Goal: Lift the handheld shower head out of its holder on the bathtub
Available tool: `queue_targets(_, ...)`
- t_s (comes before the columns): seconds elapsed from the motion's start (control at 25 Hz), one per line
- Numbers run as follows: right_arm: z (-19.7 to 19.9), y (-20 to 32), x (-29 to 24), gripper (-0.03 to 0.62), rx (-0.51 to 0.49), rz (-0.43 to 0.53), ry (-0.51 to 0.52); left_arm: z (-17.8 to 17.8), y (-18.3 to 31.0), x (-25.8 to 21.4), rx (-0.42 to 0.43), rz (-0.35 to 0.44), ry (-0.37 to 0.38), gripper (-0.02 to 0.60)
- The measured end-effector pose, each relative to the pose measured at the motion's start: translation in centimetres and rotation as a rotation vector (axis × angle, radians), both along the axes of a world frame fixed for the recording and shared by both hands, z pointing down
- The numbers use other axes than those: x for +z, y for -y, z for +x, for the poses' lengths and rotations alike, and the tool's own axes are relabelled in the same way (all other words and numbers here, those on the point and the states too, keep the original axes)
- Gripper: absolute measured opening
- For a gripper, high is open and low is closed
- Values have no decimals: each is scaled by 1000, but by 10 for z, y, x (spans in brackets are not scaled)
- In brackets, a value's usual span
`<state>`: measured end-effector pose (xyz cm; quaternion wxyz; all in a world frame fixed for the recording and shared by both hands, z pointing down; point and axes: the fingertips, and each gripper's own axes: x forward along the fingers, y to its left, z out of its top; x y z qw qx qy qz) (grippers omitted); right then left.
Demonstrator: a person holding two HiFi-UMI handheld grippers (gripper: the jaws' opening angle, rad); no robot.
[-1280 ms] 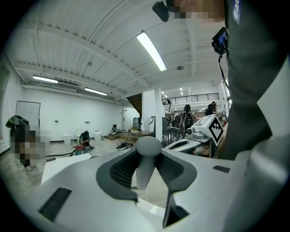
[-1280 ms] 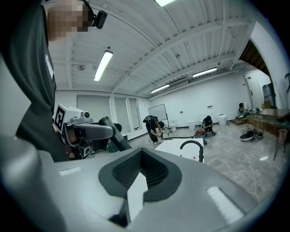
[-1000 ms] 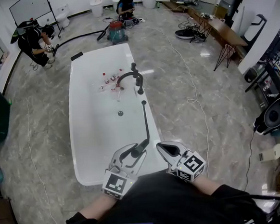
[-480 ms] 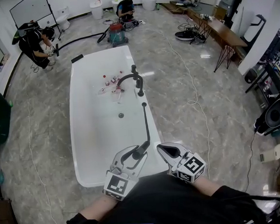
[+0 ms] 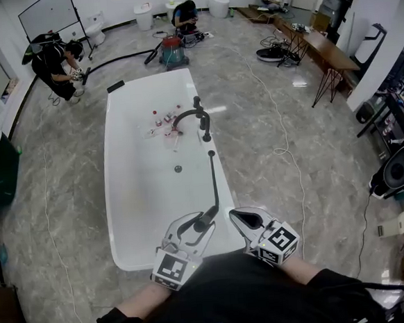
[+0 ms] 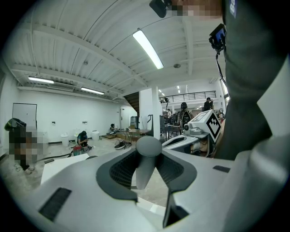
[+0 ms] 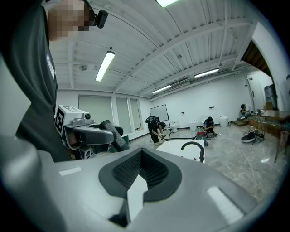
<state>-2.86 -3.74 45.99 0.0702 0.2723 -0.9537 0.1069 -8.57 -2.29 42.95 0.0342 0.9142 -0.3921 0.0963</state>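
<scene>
Shower head (image 5: 210, 211) sits pinched in left gripper (image 5: 196, 225) at bathtub rim (image 5: 137, 260), right gripper (image 5: 244, 220) closed alongside, faucet (image 5: 191, 113) beyond.

A white bathtub (image 5: 122, 212) stands on the grey marbled floor (image 5: 57, 176). Small bottles (image 5: 162, 118) and a drain (image 5: 178, 169) lie inside it; a black faucet (image 5: 191, 114) rises from its right rim. Cables (image 5: 284, 144) trail across the floor, and a red vacuum cleaner (image 5: 173, 51) sits beyond the tub's far end.

Large hall. Glossy grey marbled floor (image 5: 256, 139), loose cables (image 5: 282, 149) trailing across. White walls (image 7: 204, 106); whiteboard (image 5: 48, 14) at far left corner. Long wooden table (image 5: 322, 47) on black legs at right. White ribbed ceiling (image 6: 90, 41), tube lights (image 6: 148, 49) lit.
</scene>
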Motion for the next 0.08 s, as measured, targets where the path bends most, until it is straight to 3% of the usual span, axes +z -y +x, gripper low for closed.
queue_targets(0.08, 3, 0, 0, -8, 2, -1, -1, 3, 0, 0, 1, 0, 0, 138)
